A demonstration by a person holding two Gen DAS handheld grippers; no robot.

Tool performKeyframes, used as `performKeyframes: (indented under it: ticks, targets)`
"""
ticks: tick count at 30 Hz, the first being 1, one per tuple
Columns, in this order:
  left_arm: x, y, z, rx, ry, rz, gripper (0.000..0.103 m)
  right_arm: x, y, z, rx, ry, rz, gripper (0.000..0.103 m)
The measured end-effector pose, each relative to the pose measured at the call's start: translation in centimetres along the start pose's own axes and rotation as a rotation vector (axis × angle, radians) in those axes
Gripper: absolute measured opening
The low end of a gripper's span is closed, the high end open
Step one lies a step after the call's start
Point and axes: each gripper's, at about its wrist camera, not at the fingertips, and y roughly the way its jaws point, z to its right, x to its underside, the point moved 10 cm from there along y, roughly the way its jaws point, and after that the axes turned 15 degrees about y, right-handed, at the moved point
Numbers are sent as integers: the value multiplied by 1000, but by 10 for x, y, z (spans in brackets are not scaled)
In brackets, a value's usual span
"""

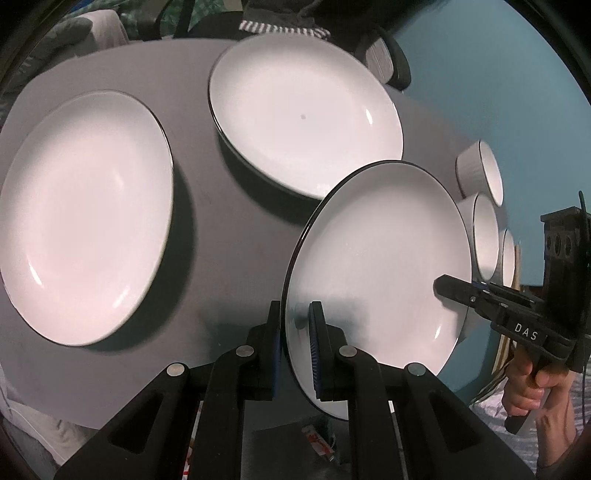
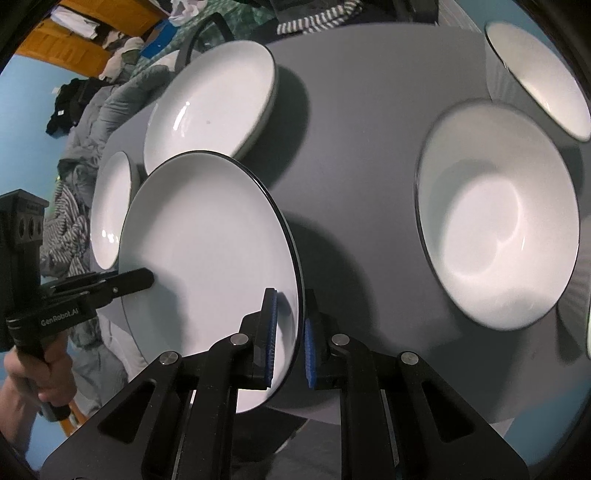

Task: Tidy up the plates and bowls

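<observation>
A white plate with a dark rim (image 1: 376, 258) (image 2: 207, 236) hangs tilted above the grey table (image 1: 229, 206), held from both sides. My left gripper (image 1: 295, 310) is shut on its near rim and shows from the other side (image 2: 146, 278). On the opposite rim my right gripper (image 2: 291, 295) (image 1: 448, 286) is shut as well. Two more white plates lie flat on the table, one at the left (image 1: 85, 218) (image 2: 110, 210) and one further back (image 1: 306, 114) (image 2: 210, 107). Several white bowls stand to the right, among them a large one (image 2: 495, 214) (image 1: 485, 236) and a farther one (image 2: 535, 77) (image 1: 480, 173).
A person's hand (image 1: 528, 387) grips the right tool's handle. Chairs and a striped cloth (image 1: 284, 29) sit beyond the table's far edge. A heap of clothes (image 2: 74, 166) lies off the left side. The table's near edge runs just under my fingers.
</observation>
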Motion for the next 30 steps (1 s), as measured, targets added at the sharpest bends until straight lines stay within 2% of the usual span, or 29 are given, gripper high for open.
performKeyframes:
  ticks: [21, 30]
  targets:
    - [-84, -23, -53, -76, -41, 55, 15, -73, 5, -51, -24, -71, 11, 12]
    - [-116, -20, -66, -117, -66, 29, 16, -104, 17, -61, -38, -66, -30, 12]
